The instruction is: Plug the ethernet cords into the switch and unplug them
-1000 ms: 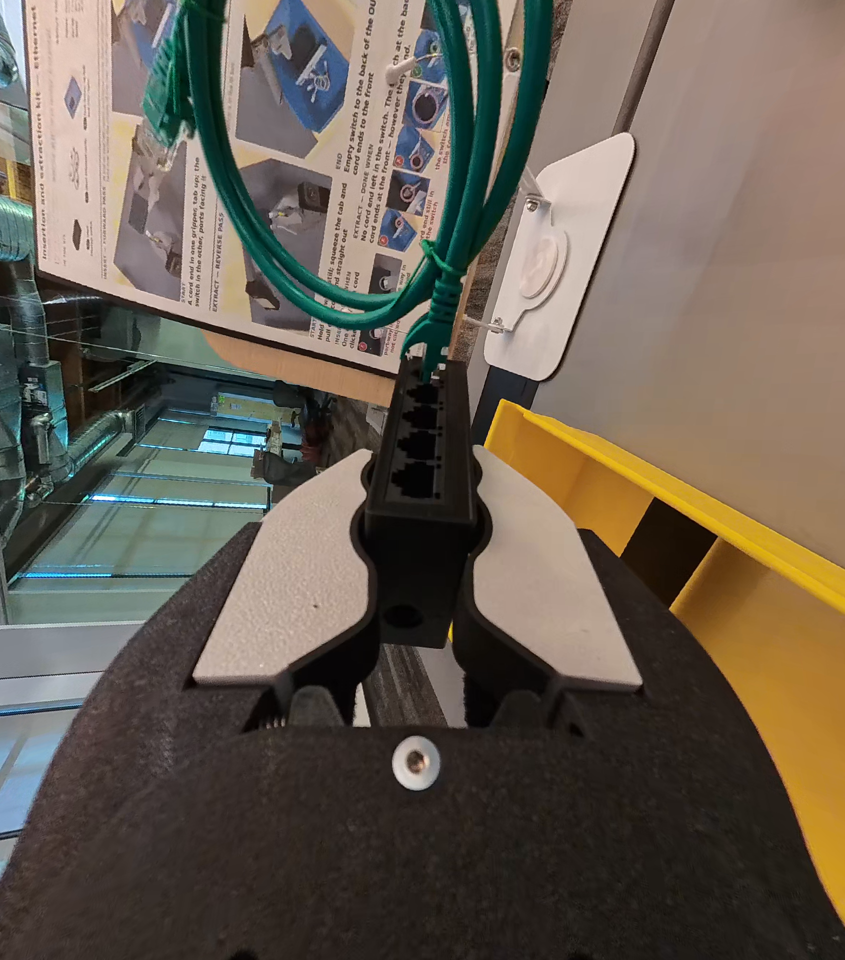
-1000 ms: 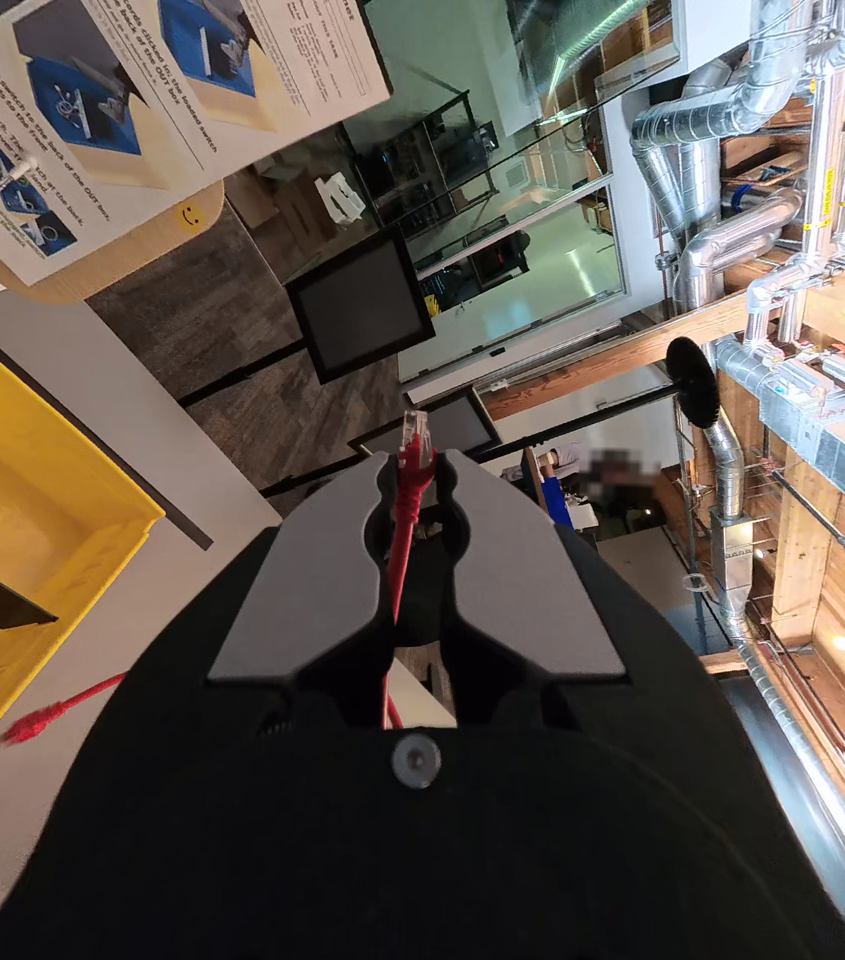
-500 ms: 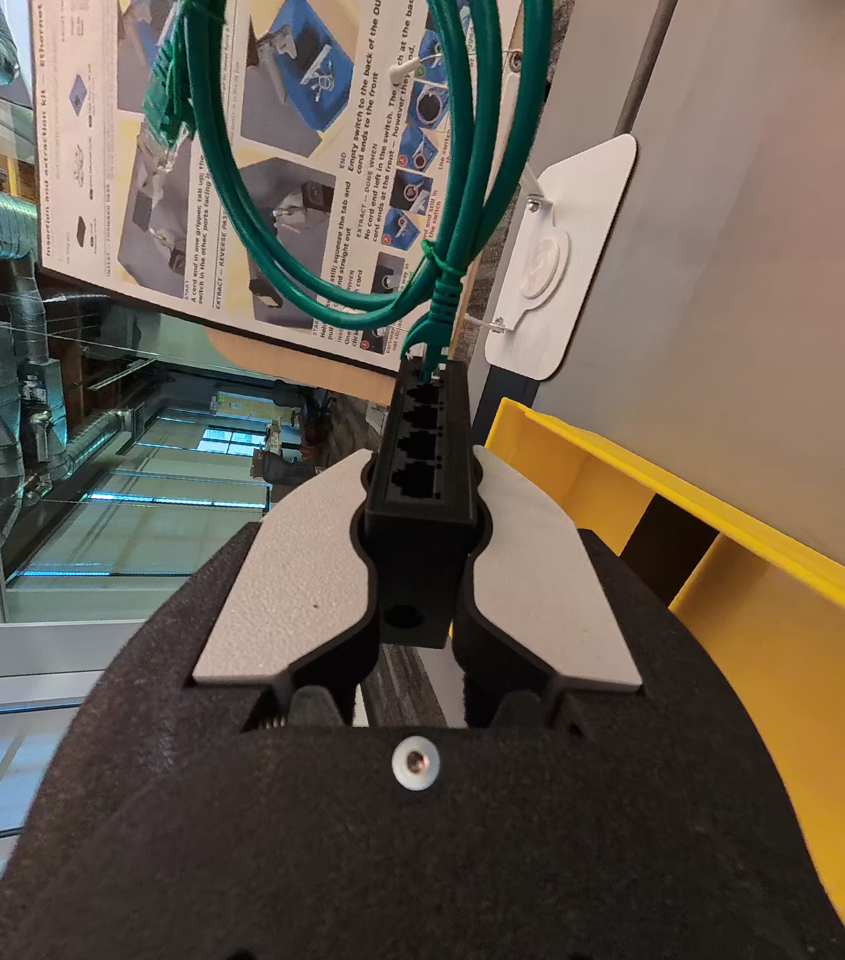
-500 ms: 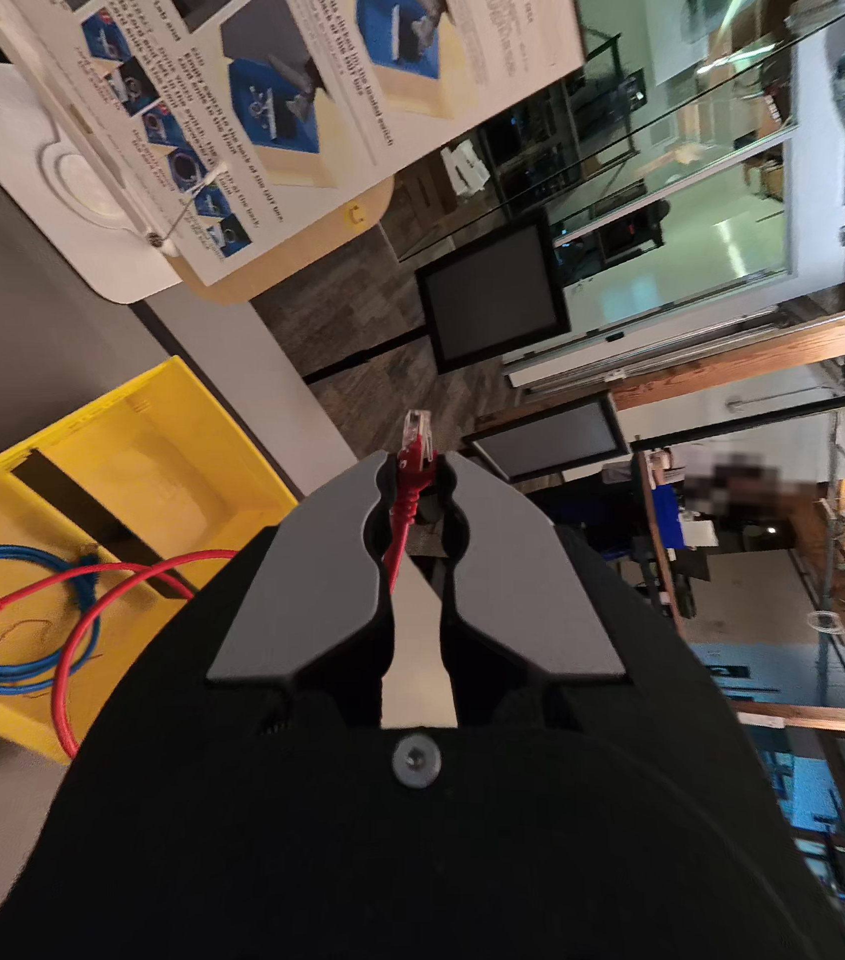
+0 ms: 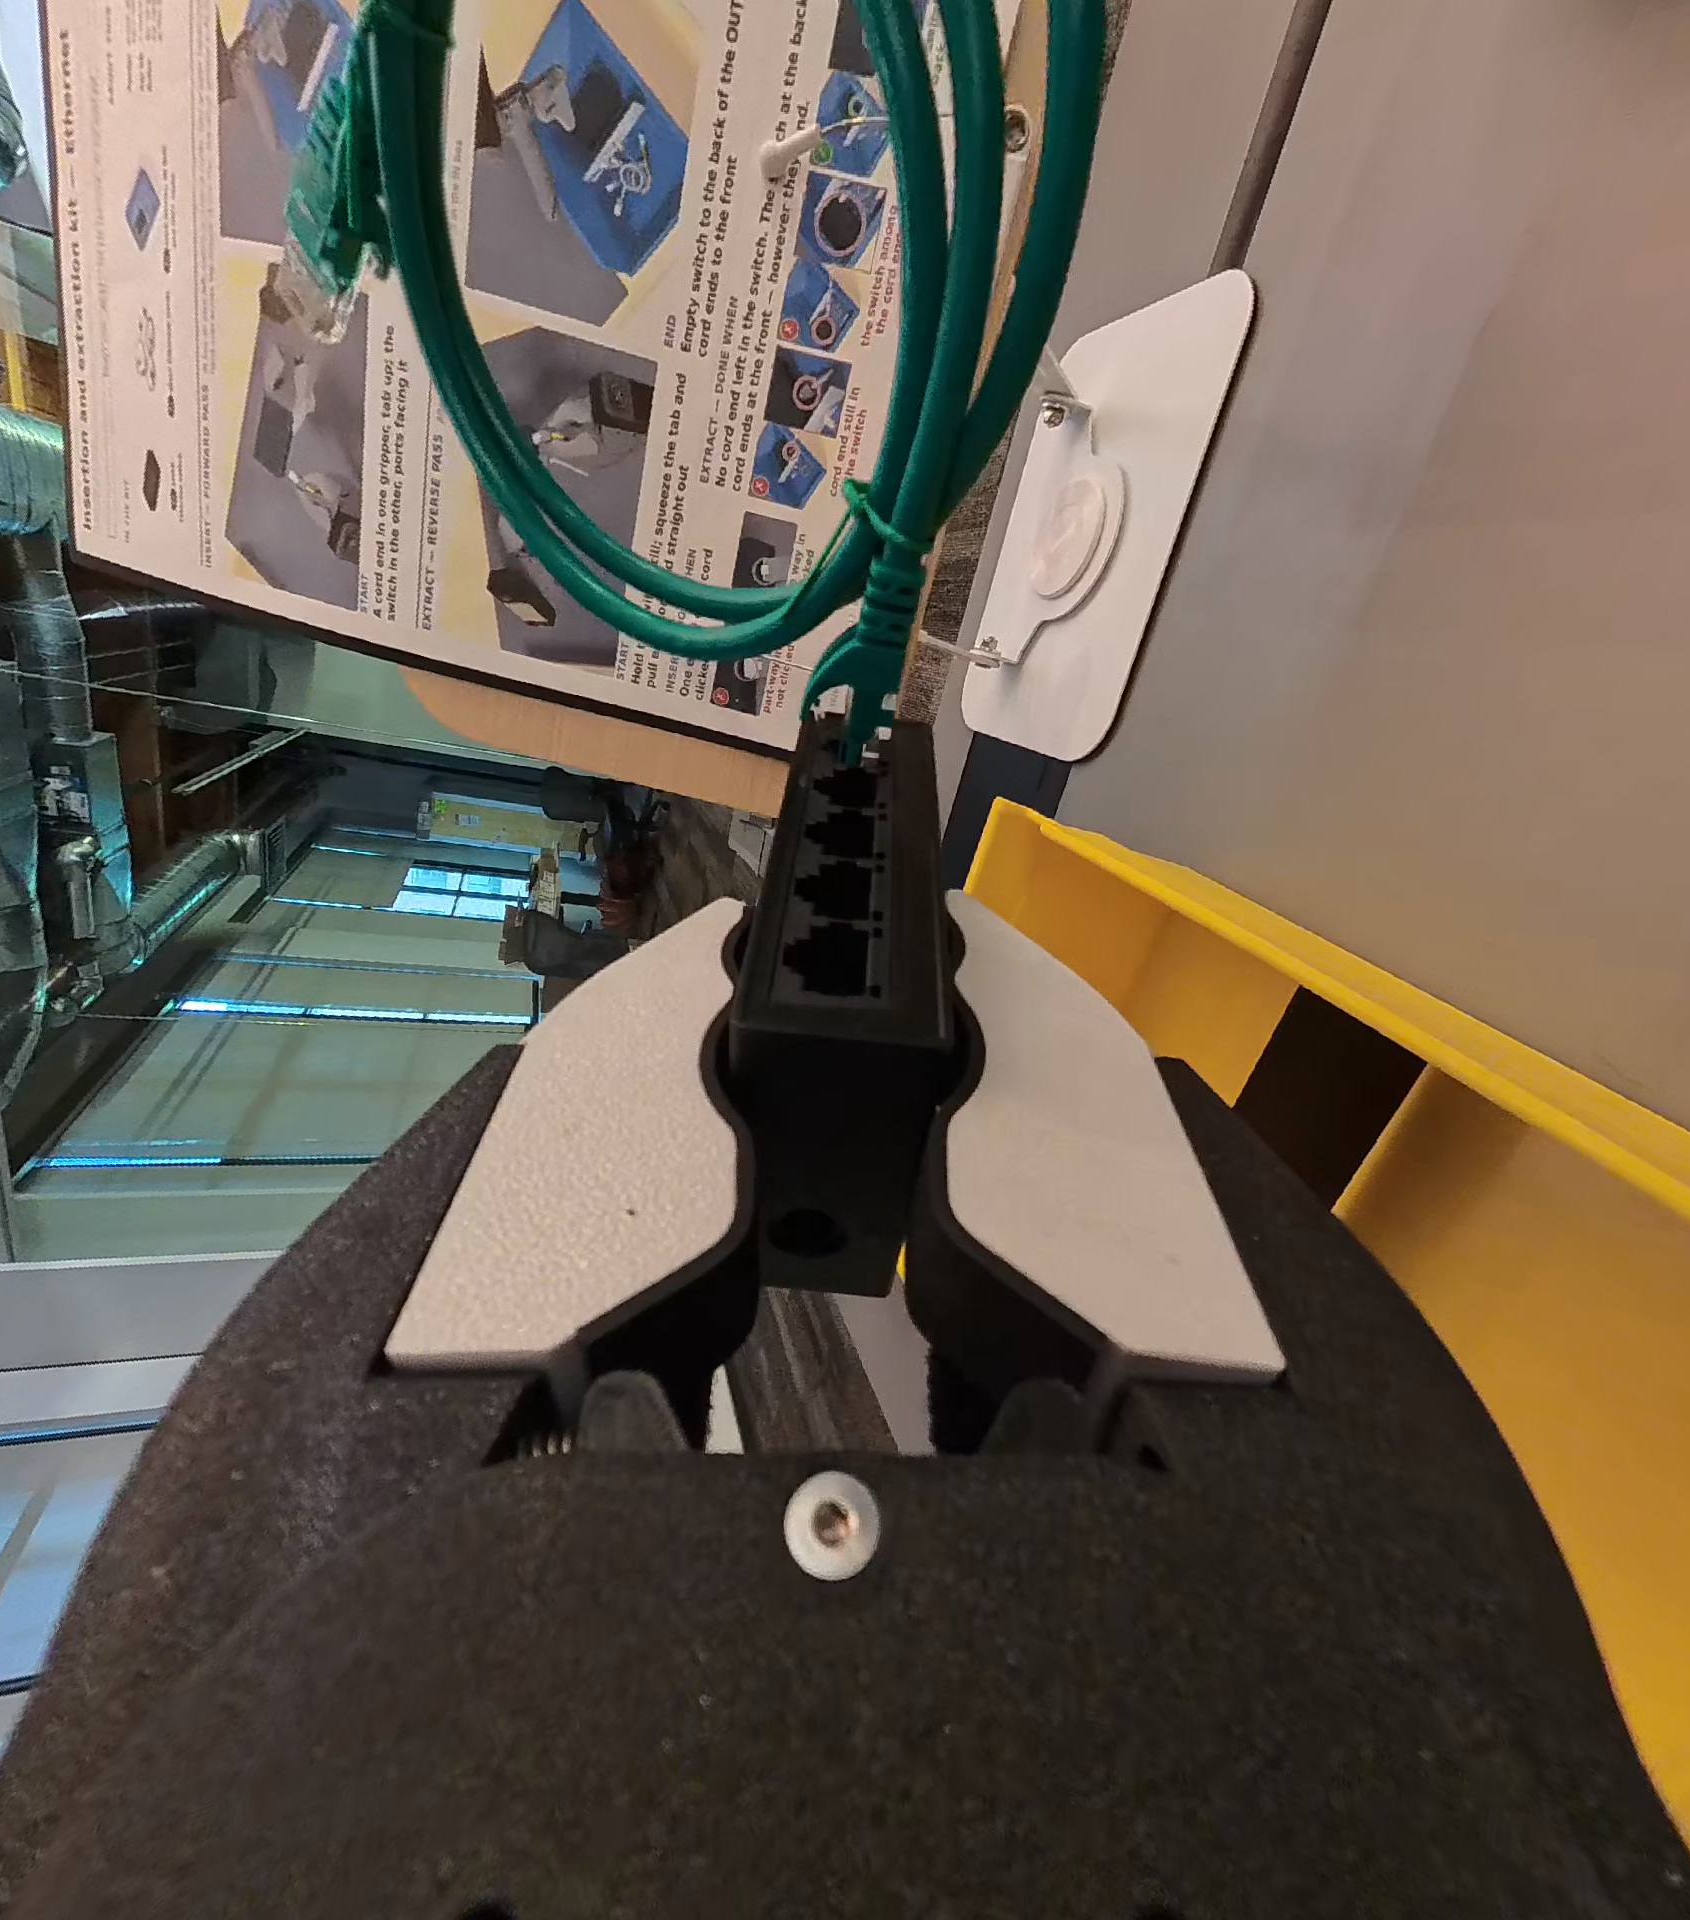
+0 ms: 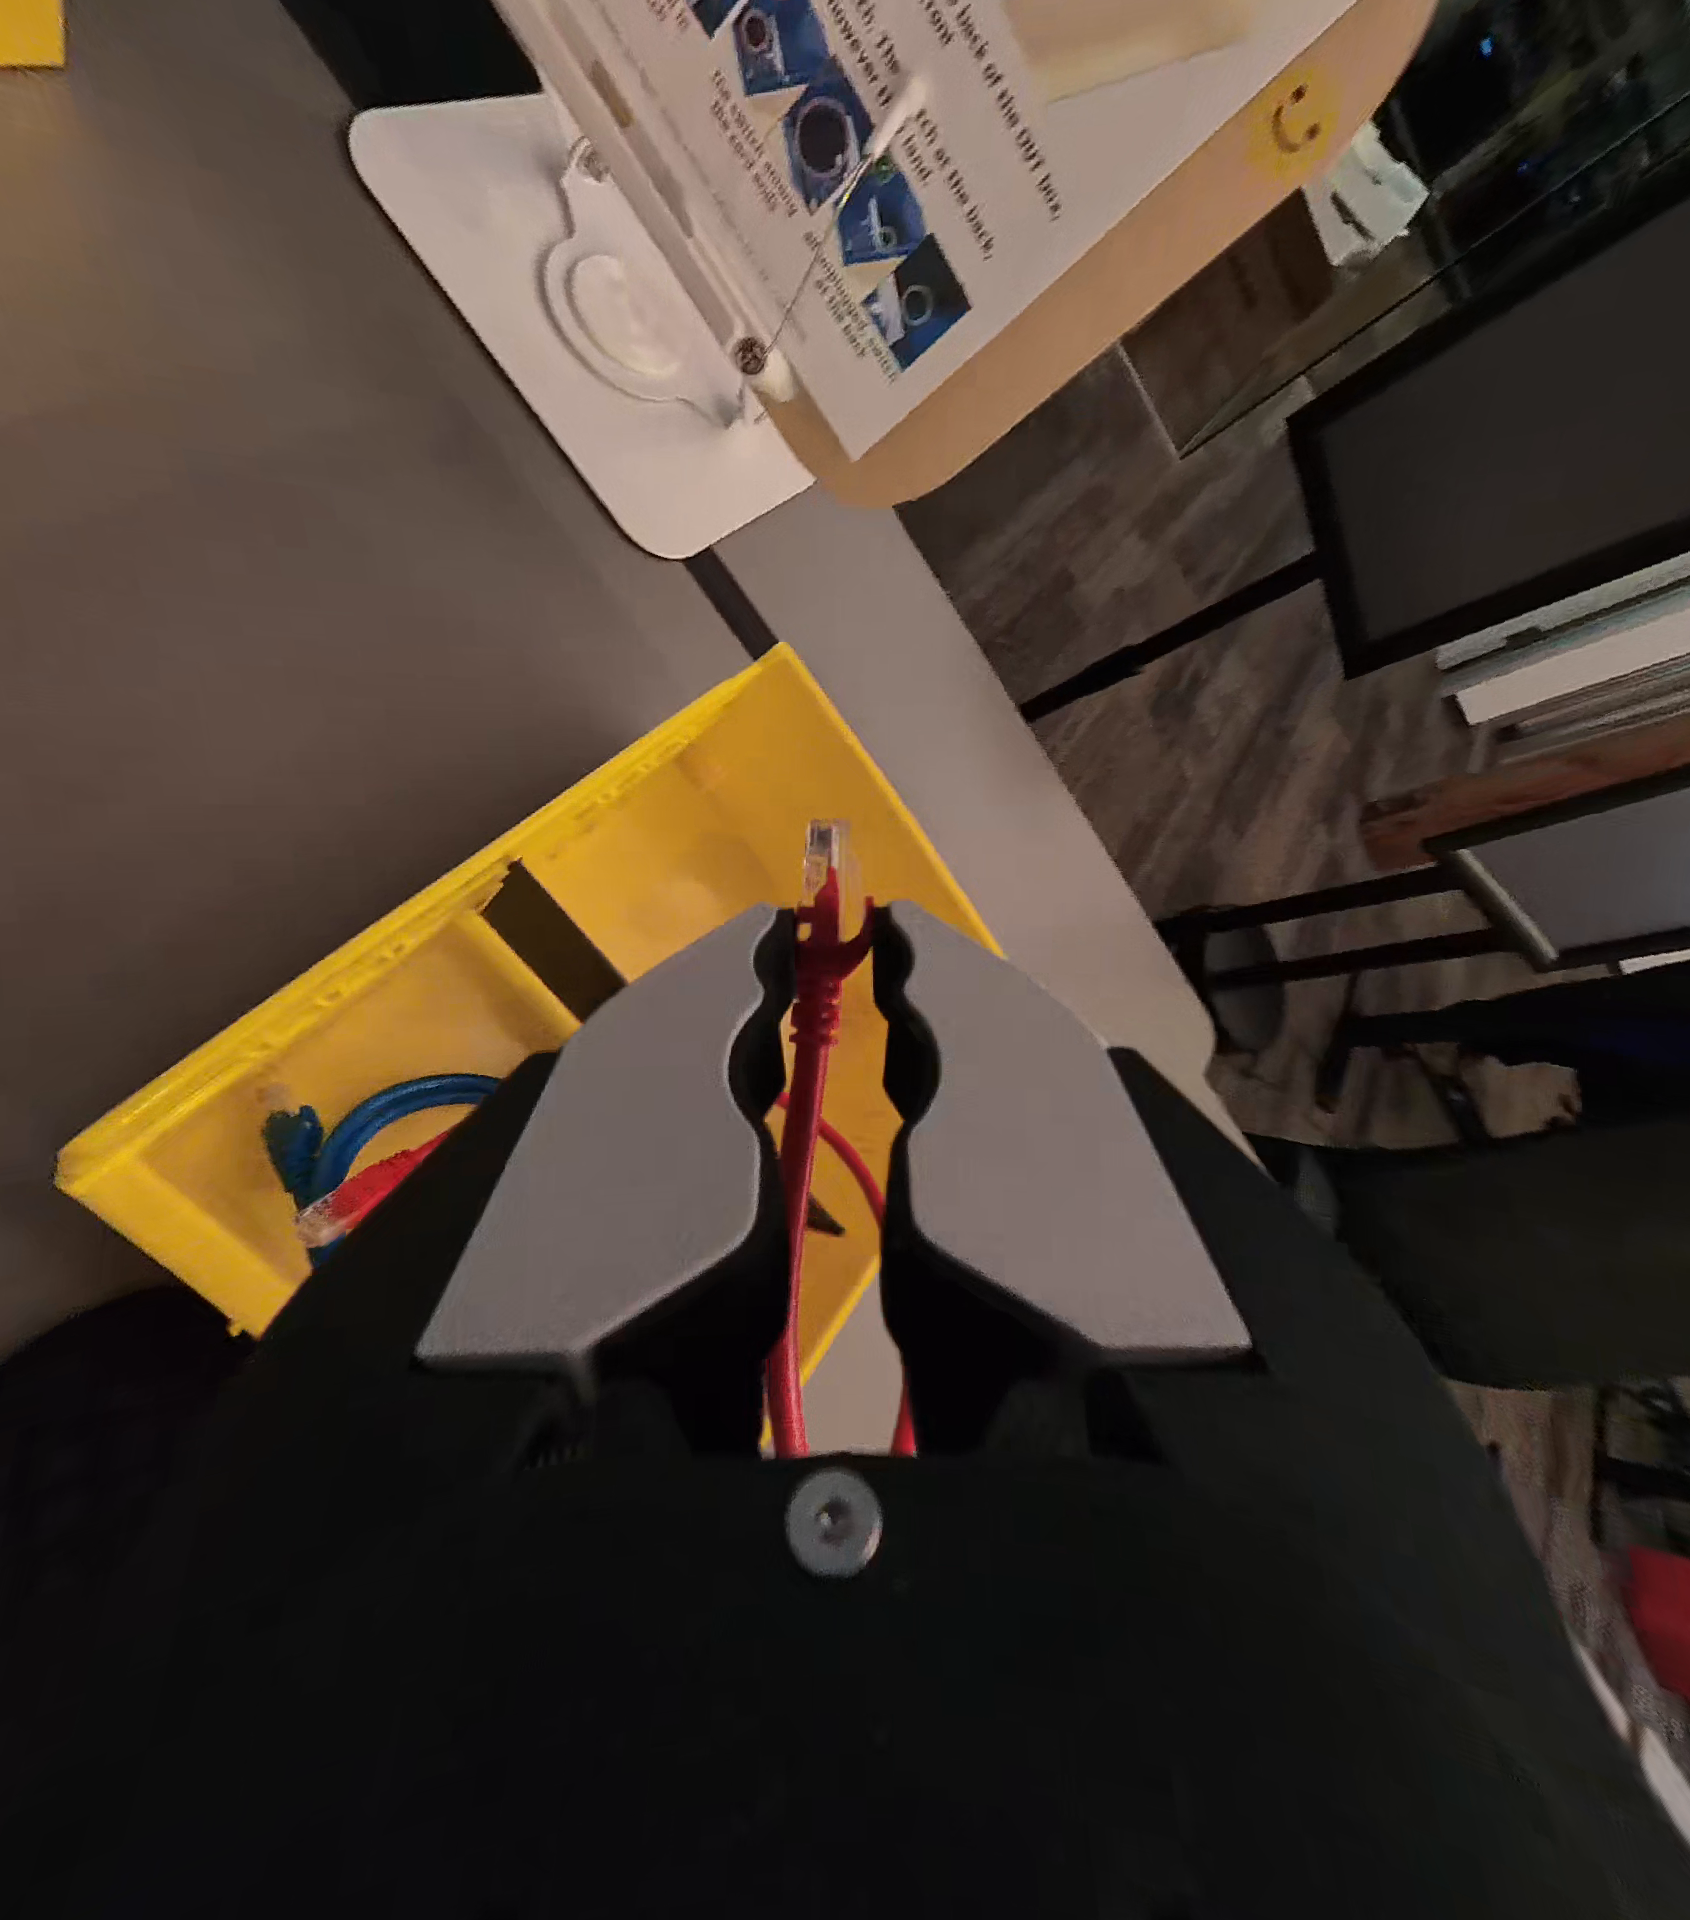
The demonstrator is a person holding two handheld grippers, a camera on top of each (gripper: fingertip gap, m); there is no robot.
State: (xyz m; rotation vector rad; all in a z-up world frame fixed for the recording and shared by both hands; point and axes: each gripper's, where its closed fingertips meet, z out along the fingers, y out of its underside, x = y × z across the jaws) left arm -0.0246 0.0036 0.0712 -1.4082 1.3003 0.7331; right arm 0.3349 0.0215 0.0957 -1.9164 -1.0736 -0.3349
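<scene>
My left gripper [image 5: 841, 935] is shut on a black ethernet switch [image 5: 846, 997], held with its row of ports facing the camera. A green ethernet cord [image 5: 675, 582] is plugged into the farthest port and hangs in loops, its free plug [image 5: 327, 239] dangling at upper left. The three nearer ports are empty. My right gripper [image 6: 828, 920] is shut on a red ethernet cord [image 6: 813, 1049], with its clear plug [image 6: 825, 857] sticking out past the fingertips. The red cord trails back under the gripper.
A yellow divided bin [image 6: 405, 997] on the grey table holds a coiled blue cord [image 6: 373, 1117] and another red plug end [image 6: 342, 1210]; the bin also shows in the left wrist view [image 5: 1506, 1226]. An instruction poster [image 5: 467, 343] on a white stand [image 5: 1111, 509] is at the table's edge. Some 35 cm of space lies between my two pairs of fingers.
My right gripper has swung with the red cord from facing the room toward the table, bringing the yellow bin and poster stand into view. The left gripper and switch stayed still.
</scene>
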